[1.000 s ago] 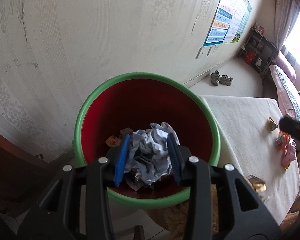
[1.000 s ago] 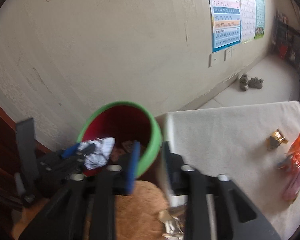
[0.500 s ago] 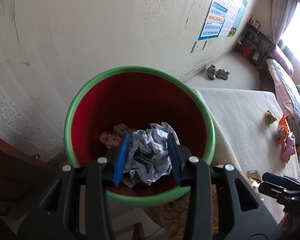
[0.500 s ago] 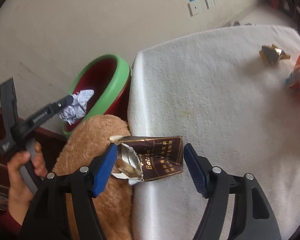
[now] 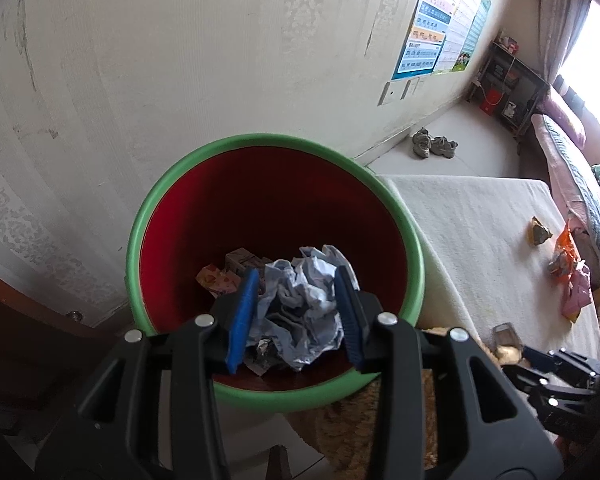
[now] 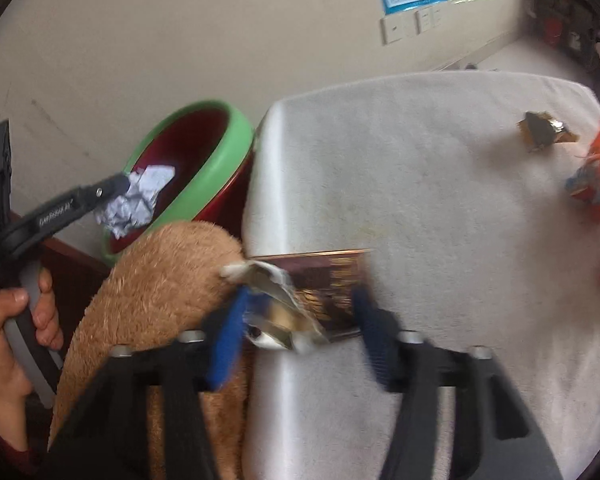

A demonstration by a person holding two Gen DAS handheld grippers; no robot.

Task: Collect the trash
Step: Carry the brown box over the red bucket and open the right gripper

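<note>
Over the red bin with a green rim point(image 5: 260, 140), my left gripper point(image 5: 296, 276) is shut on a crumpled ball of white paper point(image 5: 300, 312). Other scraps lie at the bottom of the bin. In the right wrist view the same paper ball point(image 6: 140, 200) hangs above the near side of the bin point(image 6: 220, 152). A torn brown-and-gold wrapper point(image 6: 328, 280) lies at the corner of the white-covered table point(image 6: 420, 200). My right gripper point(image 6: 300, 312) has its jaws closing on it, and both blue pads touch the wrapper's ends. The view is blurred there.
A brown plush toy point(image 6: 148, 280) sits between the bin and the table corner. Farther along the table lie a gold wrapper point(image 6: 544, 132) and an orange packet point(image 6: 596, 176). A hand point(image 6: 4, 340) holds the left gripper. The wall stands close behind the bin.
My right gripper came down from facing the bin to the table corner, straddled the brown wrapper with wide jaws, then narrowed onto it. The left gripper kept still over the bin with the paper.
</note>
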